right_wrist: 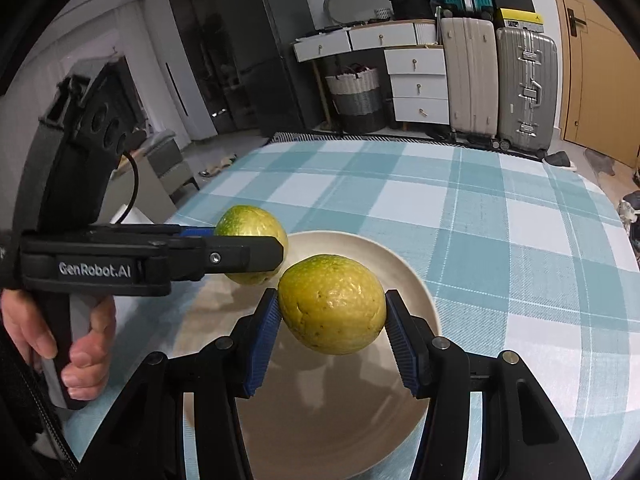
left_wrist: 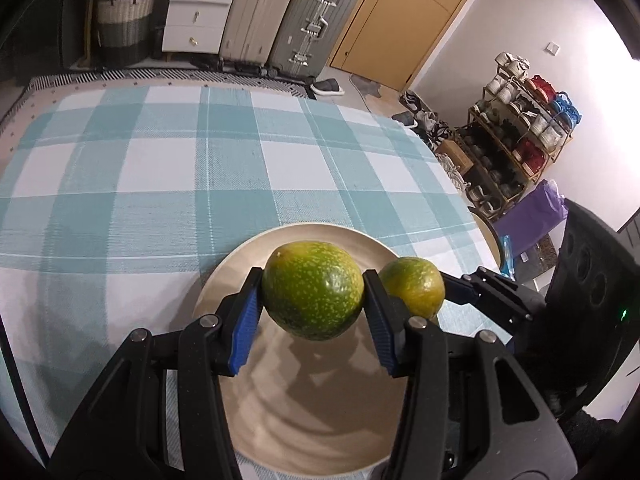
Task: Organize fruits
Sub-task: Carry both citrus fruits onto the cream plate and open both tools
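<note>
My left gripper (left_wrist: 313,280) is shut on a green speckled fruit (left_wrist: 313,290) and holds it above a beige plate (left_wrist: 320,412). My right gripper (right_wrist: 331,298) is shut on a yellow-green fruit (right_wrist: 332,304) above the same plate (right_wrist: 416,280). In the left wrist view the right gripper's fruit (left_wrist: 414,286) shows just right of mine, with the right gripper (left_wrist: 414,280) coming in from the right. In the right wrist view the left gripper (right_wrist: 250,250) comes in from the left, holding its fruit (right_wrist: 250,220) over the plate's left rim.
The plate sits on a table with a teal and white checked cloth (left_wrist: 160,180), near its front right corner. Suitcases (left_wrist: 280,16), drawers and a basket stand beyond the far edge. A shoe rack (left_wrist: 520,136) stands off to the right.
</note>
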Available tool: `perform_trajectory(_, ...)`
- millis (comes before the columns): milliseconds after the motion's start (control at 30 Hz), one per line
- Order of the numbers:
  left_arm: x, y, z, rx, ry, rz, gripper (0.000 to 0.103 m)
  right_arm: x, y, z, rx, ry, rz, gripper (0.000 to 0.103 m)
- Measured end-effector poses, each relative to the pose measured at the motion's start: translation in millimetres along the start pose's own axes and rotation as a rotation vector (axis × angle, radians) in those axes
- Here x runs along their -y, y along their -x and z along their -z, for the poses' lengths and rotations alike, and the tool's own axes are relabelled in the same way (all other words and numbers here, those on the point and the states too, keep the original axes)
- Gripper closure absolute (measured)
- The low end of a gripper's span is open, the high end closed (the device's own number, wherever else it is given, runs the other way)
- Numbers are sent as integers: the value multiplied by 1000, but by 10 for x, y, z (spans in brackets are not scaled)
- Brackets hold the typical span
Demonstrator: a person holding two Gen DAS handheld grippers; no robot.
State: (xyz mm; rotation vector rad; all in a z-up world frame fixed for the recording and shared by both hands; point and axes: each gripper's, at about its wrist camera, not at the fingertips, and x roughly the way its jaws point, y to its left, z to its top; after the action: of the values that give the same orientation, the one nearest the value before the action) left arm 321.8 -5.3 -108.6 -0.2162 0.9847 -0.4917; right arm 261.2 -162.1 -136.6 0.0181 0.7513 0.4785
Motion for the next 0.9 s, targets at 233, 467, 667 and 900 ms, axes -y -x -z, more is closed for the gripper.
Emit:
perform_trajectory(233,-82,-239,-27,-21,11,-13,57,71,-201,25,-29,41,15,50)
perform_trajectory(467,-46,-378,-44,-63,-1,-6,57,152,-284,39,-32,16,12,48)
perform_trajectory(667,20,-308,-49,-45,-18,-13,53,187,-112,41,27,-6,0,29)
perform_trajectory(900,121,-27,34,8,-61,-79,53,198,324,63,133,-27,26,19)
